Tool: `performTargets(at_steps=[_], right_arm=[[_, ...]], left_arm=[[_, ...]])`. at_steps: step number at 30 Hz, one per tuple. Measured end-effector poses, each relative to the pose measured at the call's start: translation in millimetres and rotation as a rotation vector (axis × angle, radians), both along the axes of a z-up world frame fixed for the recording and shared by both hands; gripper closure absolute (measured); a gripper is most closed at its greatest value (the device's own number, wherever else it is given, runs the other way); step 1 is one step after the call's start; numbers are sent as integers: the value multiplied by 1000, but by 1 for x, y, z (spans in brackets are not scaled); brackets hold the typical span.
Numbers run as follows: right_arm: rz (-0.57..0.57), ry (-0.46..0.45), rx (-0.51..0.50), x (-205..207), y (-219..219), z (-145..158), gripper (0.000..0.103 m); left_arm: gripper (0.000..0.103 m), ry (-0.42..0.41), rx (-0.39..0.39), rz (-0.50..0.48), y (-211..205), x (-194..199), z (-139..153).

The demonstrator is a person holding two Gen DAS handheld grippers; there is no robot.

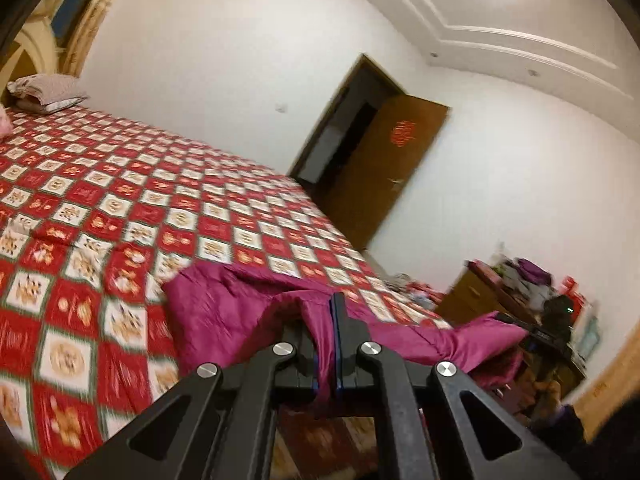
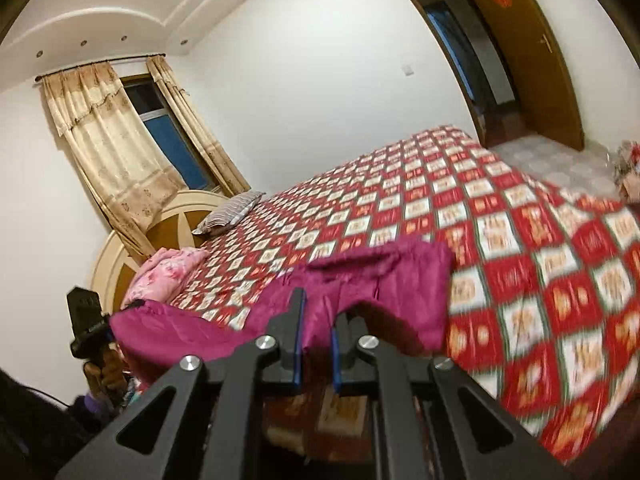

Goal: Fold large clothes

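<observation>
My left gripper has its jaws pinched tight on an edge of the magenta garment. My right gripper bites the opposite edge, jaws a little apart with cloth bunched between them. I judge this the carrying stage: the garment hangs slack between both grips over the bed's near edge, its far part resting there. Next I would spread it flat. It looks padded, quilted, faintly glossy; the checkered bedspread is smooth.
</observation>
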State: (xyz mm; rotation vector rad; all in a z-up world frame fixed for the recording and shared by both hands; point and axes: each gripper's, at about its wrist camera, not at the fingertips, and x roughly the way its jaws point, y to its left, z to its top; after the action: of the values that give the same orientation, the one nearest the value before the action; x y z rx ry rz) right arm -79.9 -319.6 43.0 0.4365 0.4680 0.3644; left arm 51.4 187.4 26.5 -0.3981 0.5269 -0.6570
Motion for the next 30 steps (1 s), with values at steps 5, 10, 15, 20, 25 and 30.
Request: performTargets(at_steps=[5,10,15,20,25,30], right_arm=[[-24,40,-35,98,-2,2,90],[-106,122,-47,184,-9,-29,90],[-149,214,-37,244,-13,-80,90],[-190,255,-112,273,-3,-112,90],[-260,333,-95,294,-4,-140,66],[-307,352,74,289,-32,-149,8]], left_arm=[[99,83,48,82,-19,89,-19],[99,177,106,180,-32,162,-52],[99,278,171,241,-42,216,-98],[98,342,231,280,-49,241,-133],[96,529,85,286,-34,259,-165],[94,615,-101,241,-4,263,-162]])
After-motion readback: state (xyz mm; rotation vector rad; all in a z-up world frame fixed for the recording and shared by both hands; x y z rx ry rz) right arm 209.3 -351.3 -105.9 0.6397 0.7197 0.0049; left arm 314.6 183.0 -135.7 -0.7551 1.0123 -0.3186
